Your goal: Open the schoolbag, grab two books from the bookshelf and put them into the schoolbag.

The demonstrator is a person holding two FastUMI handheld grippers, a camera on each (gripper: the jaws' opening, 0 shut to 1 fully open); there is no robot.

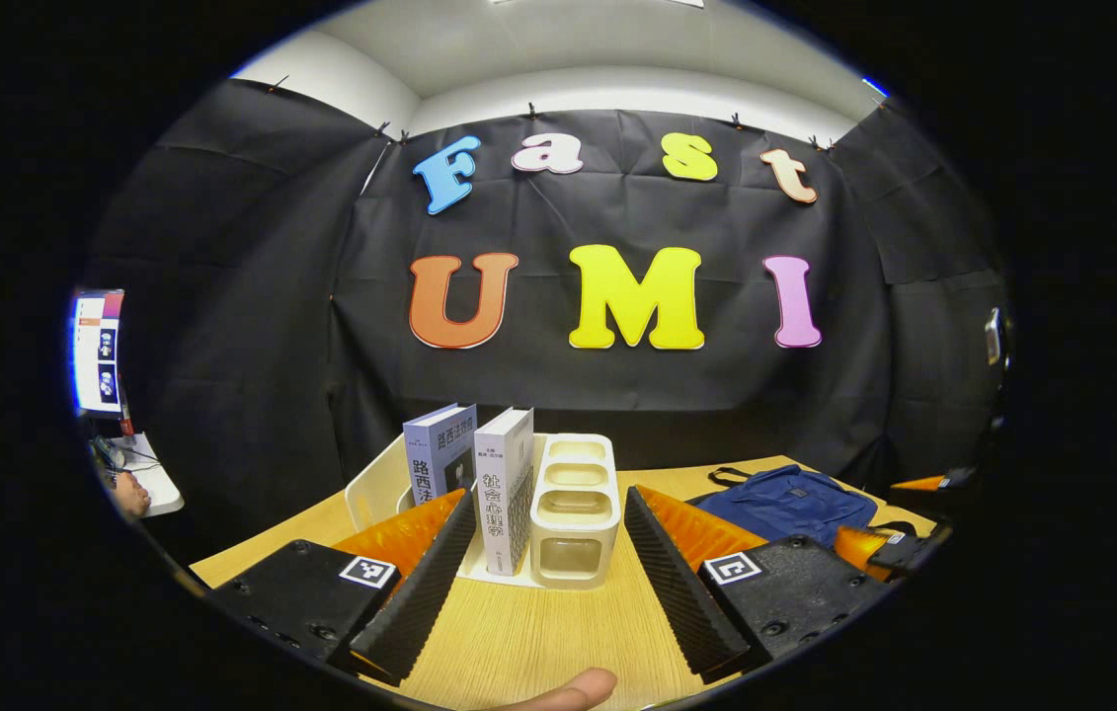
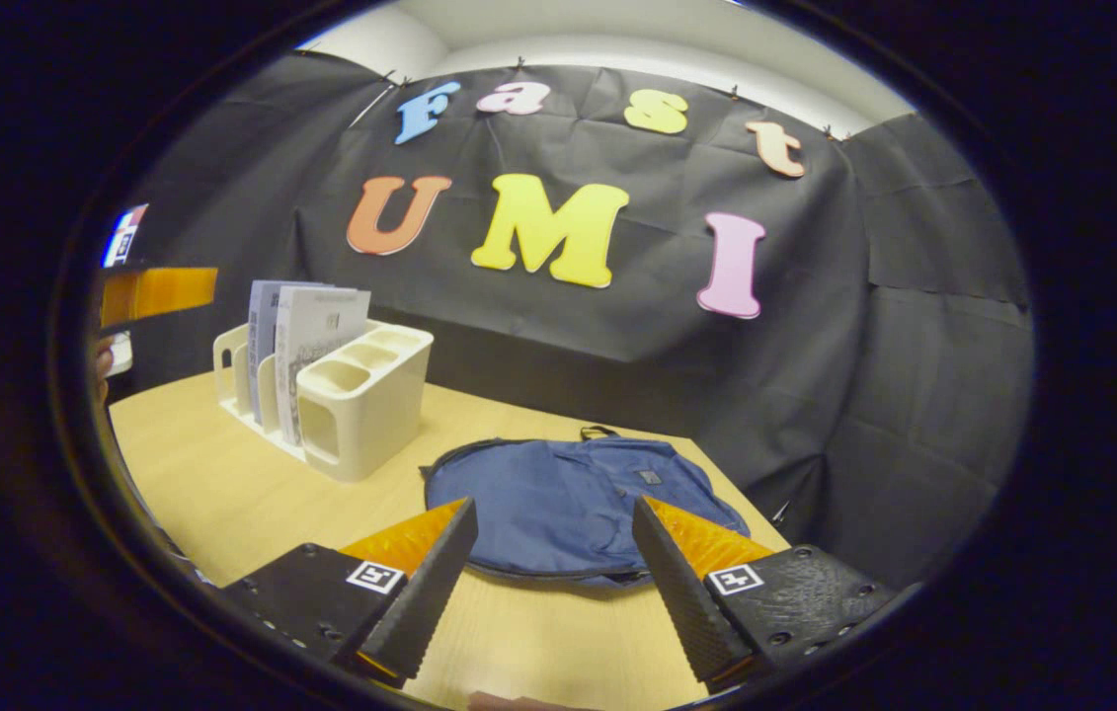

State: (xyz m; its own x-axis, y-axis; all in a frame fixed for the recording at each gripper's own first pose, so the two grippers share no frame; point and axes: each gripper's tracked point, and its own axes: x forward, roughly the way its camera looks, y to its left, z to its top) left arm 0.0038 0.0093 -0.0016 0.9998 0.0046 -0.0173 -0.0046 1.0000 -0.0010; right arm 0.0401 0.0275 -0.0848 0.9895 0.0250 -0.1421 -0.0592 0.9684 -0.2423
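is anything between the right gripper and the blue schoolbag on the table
Nothing visible does. In the right gripper view the open right gripper faces the flat blue fabric schoolbag across bare light wooden table; the cream plastic bookshelf stands off to its left.

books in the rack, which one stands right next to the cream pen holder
The white-spined book, upright directly beside the cream holder. The blue-grey book stands on its far side.

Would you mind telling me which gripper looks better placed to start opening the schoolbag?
Probably the right gripper: its open jaws point straight at the flat, closed schoolbag just ahead on the table. The left gripper faces the books in the bookshelf instead.
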